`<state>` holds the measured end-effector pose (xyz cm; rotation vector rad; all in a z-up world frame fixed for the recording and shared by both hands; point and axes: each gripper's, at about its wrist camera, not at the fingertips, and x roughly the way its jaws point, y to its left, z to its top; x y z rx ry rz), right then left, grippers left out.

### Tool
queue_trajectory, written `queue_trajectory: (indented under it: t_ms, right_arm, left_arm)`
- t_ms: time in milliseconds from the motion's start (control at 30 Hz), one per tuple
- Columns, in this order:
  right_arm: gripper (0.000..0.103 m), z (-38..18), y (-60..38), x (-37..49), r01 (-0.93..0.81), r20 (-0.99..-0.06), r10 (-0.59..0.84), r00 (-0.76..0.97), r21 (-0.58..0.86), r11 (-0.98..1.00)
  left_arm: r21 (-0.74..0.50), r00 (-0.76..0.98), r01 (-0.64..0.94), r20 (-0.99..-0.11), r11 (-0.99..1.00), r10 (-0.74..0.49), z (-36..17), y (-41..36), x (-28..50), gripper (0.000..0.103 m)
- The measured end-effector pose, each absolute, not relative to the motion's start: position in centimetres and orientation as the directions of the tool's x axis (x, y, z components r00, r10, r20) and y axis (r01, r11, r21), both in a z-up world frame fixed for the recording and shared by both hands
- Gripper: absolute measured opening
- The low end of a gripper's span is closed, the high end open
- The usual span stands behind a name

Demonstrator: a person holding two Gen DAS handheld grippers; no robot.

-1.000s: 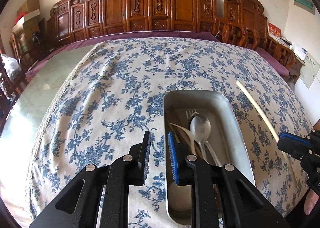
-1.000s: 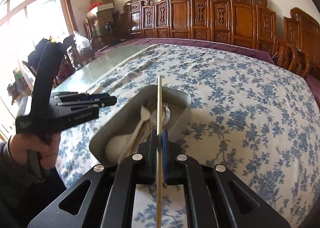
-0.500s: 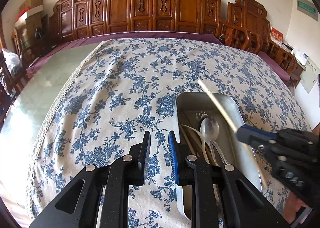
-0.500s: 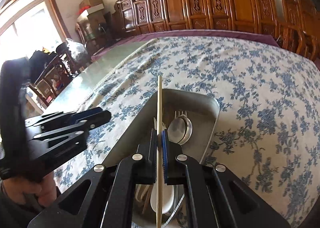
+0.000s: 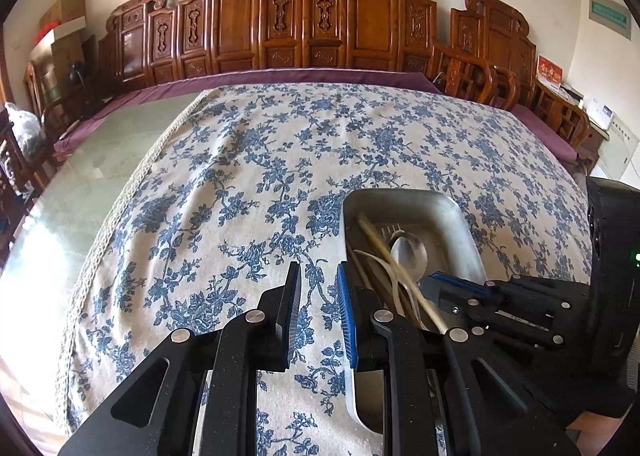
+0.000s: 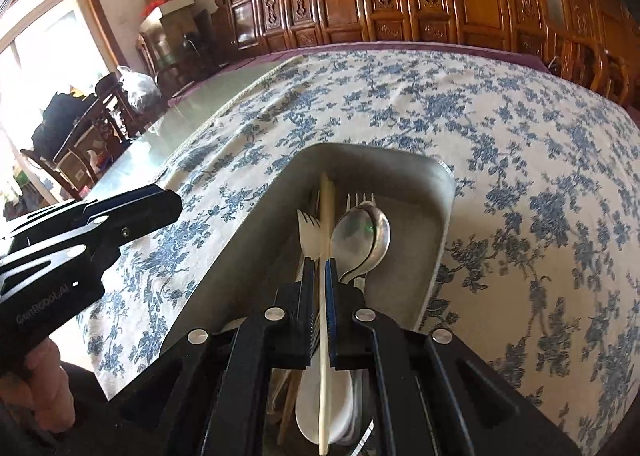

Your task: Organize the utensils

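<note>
Chopstick held over the metal tray

From the left wrist, the left gripper (image 5: pixel 318 310) is seen with jaws spread, empty, beside the tray (image 5: pixel 460 215) on the floral tablecloth (image 5: pixel 240 175). From the right wrist, a chopstick (image 6: pixel 326 223) is pinched by the right gripper (image 6: pixel 320 280) above the spoon (image 6: pixel 362 234) and fork (image 6: pixel 308 225).

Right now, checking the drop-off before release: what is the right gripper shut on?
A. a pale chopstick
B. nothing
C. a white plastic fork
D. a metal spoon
A: the right gripper pinches the pale chopstick between its pads, above the metal tray that holds the metal spoon and white plastic fork.
</note>
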<state>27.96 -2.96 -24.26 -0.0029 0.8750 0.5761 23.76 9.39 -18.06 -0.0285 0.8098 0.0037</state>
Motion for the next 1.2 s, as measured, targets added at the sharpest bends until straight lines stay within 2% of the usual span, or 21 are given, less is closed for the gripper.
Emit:
queue_trajectory:
  t_ms: [200,333,433,567,633,900,967,1033,1200]
  right_arm:
    - [0.007,-21.6,-5.5,26.4,-0.473,-0.693,0.475,0.543,0.215,0.854]
    - [0.024,-18.4,-8.3,23.9,-0.453,-0.645,0.447,0.62,0.171,0.875]
    - [0.031,-15.5,-10.9,21.8,-0.431,-0.6,0.426,0.676,0.147,0.89]
    - [0.052,-11.8,-14.2,18.9,-0.391,-0.538,0.388,0.749,0.115,0.913]
    - [0.056,-10.3,-15.5,17.8,-0.373,-0.512,0.37,0.775,0.102,0.922]
    - [0.09,-6.2,-19.9,13.5,-0.278,-0.424,0.28,0.861,0.068,0.958]
    - [0.098,-5.7,-20.7,12.8,-0.254,-0.41,0.258,0.875,0.066,0.965]
    - [0.1,-5.3,-20.9,12.3,-0.246,-0.4,0.25,0.882,0.062,0.967]
    - [0.1,-5.2,-21.0,11.7,-0.24,-0.395,0.244,0.886,0.061,0.969]
  left_arm:
    - [-0.03,0.701,-0.012,-0.713,0.999,-0.013,-16.6,8.5,22.6,0.017]
    - [-0.034,0.719,0.006,-0.695,0.999,-0.027,-15.1,7.2,20.9,0.017]
    - [-0.041,0.73,0.026,-0.682,0.999,-0.047,-13.9,5.9,19.4,0.022]
    - [-0.043,0.75,0.055,-0.658,0.998,-0.069,-11.9,4.2,17.5,0.031]
    - [-0.053,0.762,0.07,-0.642,0.996,-0.088,-10.7,3.4,16.7,0.04]
    - [-0.044,0.821,0.098,-0.561,0.994,-0.106,-6.2,0.8,13.2,0.087]
    - [-0.044,0.83,0.095,-0.548,0.994,-0.104,-5.5,0.5,12.7,0.093]
    - [-0.036,0.838,0.089,-0.537,0.995,-0.095,-5.0,0.1,12.1,0.095]
    - [-0.024,0.852,0.076,-0.519,0.997,-0.077,-4.1,-0.4,11.2,0.095]
